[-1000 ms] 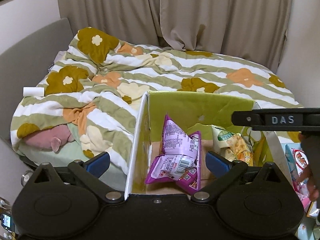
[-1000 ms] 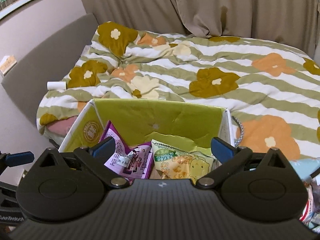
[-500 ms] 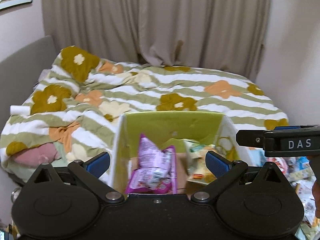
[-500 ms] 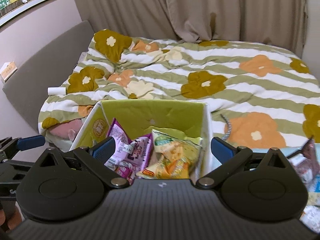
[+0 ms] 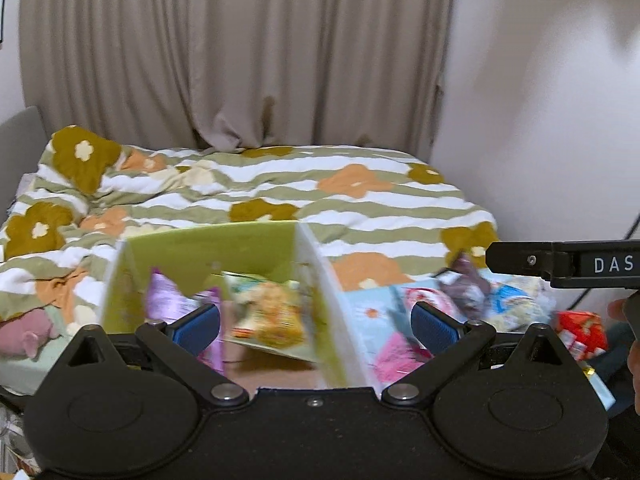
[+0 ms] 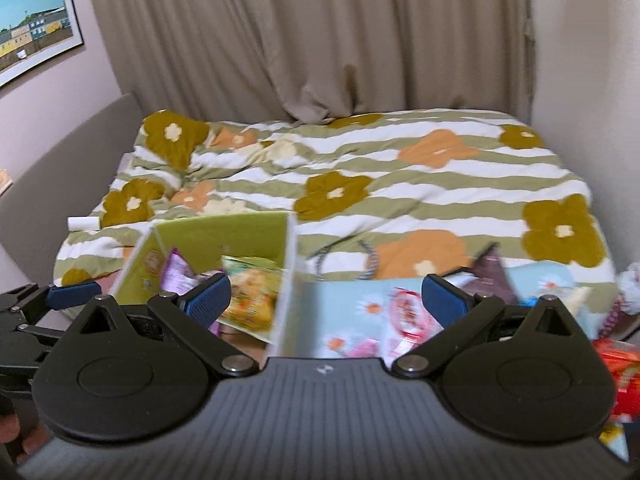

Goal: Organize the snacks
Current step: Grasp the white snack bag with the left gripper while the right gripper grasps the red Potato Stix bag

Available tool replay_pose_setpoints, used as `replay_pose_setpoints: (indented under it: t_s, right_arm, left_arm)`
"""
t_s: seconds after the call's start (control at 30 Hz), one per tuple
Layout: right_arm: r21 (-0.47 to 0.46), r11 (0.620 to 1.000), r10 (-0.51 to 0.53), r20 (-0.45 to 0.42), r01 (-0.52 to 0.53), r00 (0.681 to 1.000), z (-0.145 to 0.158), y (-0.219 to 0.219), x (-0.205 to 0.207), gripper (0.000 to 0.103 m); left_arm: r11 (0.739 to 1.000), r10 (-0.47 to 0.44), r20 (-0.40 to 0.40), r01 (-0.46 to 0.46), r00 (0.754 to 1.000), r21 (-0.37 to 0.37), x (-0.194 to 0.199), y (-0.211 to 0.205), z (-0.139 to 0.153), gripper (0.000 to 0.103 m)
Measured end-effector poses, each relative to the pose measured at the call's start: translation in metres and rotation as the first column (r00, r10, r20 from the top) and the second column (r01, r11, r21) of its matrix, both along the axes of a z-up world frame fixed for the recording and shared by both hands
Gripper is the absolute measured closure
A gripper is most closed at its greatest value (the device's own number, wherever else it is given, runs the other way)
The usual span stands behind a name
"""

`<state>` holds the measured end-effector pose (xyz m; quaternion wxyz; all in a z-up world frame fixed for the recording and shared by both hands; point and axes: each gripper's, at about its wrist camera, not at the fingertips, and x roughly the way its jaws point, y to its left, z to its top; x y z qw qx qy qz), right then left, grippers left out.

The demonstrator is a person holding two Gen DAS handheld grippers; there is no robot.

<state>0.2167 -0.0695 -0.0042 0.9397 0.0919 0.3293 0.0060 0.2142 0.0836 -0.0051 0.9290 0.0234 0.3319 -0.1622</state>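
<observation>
A green-lined cardboard box [image 5: 208, 248] [image 6: 224, 232] stands at the bed's near edge. It holds a purple snack pack [image 5: 168, 300] [image 6: 178, 270] and a yellow chip bag [image 5: 268, 312] [image 6: 250, 292]. Loose snacks lie to its right on a light blue floral cloth [image 5: 360, 308] [image 6: 348, 300]: a pink-red pack [image 5: 420, 300] [image 6: 408, 312], a dark purple pack [image 5: 466, 280] [image 6: 490, 276], and a red pack [image 5: 580, 332] [image 6: 612, 364]. My left gripper [image 5: 315, 326] is open and empty, above the box's right wall. My right gripper [image 6: 326, 300] is open and empty, over that same wall.
A bed with a green-striped floral duvet [image 5: 280, 184] [image 6: 360, 168] fills the background, beige curtains [image 5: 240, 52] behind it. A grey headboard [image 6: 72, 184] and a framed picture [image 6: 32, 48] are at left. A pink plush [image 5: 28, 332] lies at the bed's left edge.
Both grippers have pulled back, risen and swung right. The box now sits left of centre and the loose snacks on the blue cloth have come into view. Both stay open.
</observation>
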Motion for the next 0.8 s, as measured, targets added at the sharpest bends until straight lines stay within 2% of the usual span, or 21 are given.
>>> replay_pose_setpoints:
  t_s: [0.27,0.53,0.67,0.8]
  right_arm:
    - [-0.029,0.998,-0.055,-0.004,0.055,0.998,-0.008,-0.106,-0.056,0.000]
    - [-0.060,0.996,-0.070,-0.039,0.068,0.997,-0.032,-0.207,-0.087,0.000]
    - [-0.017,0.999,-0.045,-0.082,0.044,0.996,-0.054,-0.250,-0.090,0.000]
    - [0.023,0.999,-0.019,-0.118,0.022,0.993,-0.074,-0.274,-0.085,0.000]
  left_arm:
    - [0.997,-0.073,-0.019,0.073,0.997,0.009,-0.033,-0.090,-0.008,0.000]
    - [0.989,-0.135,-0.070,0.138,0.988,0.043,-0.054,-0.173,-0.037,0.000]
    - [0.974,-0.194,-0.097,0.204,0.976,0.098,-0.055,-0.210,-0.054,0.000]
    - [0.942,-0.255,-0.130,0.277,0.958,0.191,-0.049,-0.240,-0.075,0.000]
